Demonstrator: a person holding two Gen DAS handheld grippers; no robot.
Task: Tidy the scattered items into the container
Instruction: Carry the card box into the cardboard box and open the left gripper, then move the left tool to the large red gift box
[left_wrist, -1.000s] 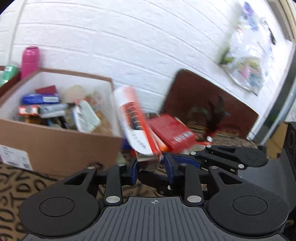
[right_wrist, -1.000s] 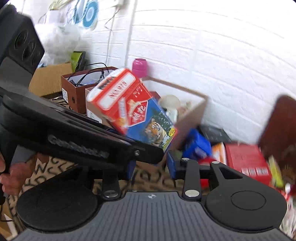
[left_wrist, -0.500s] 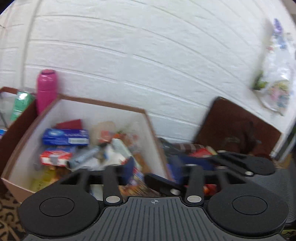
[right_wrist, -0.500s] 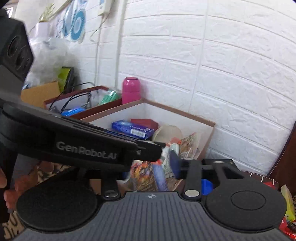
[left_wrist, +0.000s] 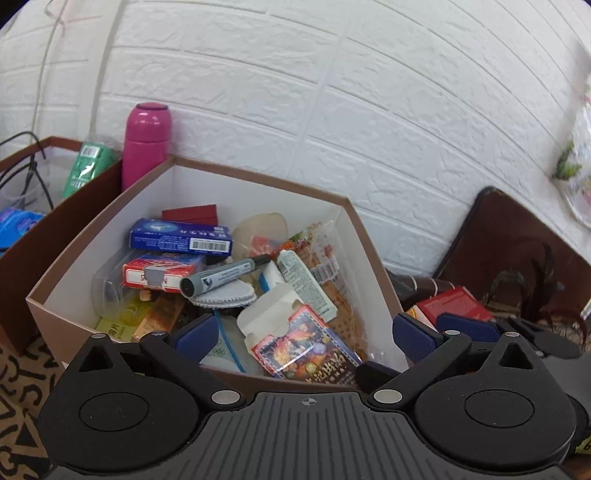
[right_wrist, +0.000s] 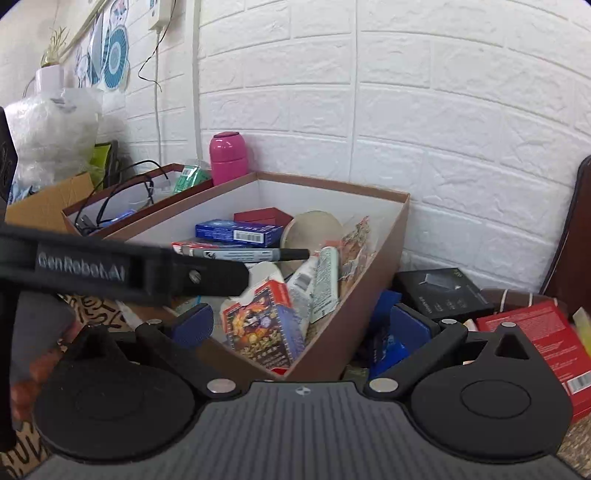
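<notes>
Marker (left_wrist: 225, 276) lies across container (left_wrist: 258, 177), cap toward wall.

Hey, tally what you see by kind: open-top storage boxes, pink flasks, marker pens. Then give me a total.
Open-top boxes: 2, the full box and the neighbouring box on its left
Pink flask: 1
Marker pen: 1
Total: 4

Both grippers are matte black plastic with a ribbed grey top and a small crosshair mark. Left gripper (left_wrist: 302, 334) has dark blue pads (left_wrist: 194, 336), silver pivot screws, two round discs. Right gripper (right_wrist: 301, 325) looks identical. "GenRobot.AI" is printed white on the left one's side.
</notes>
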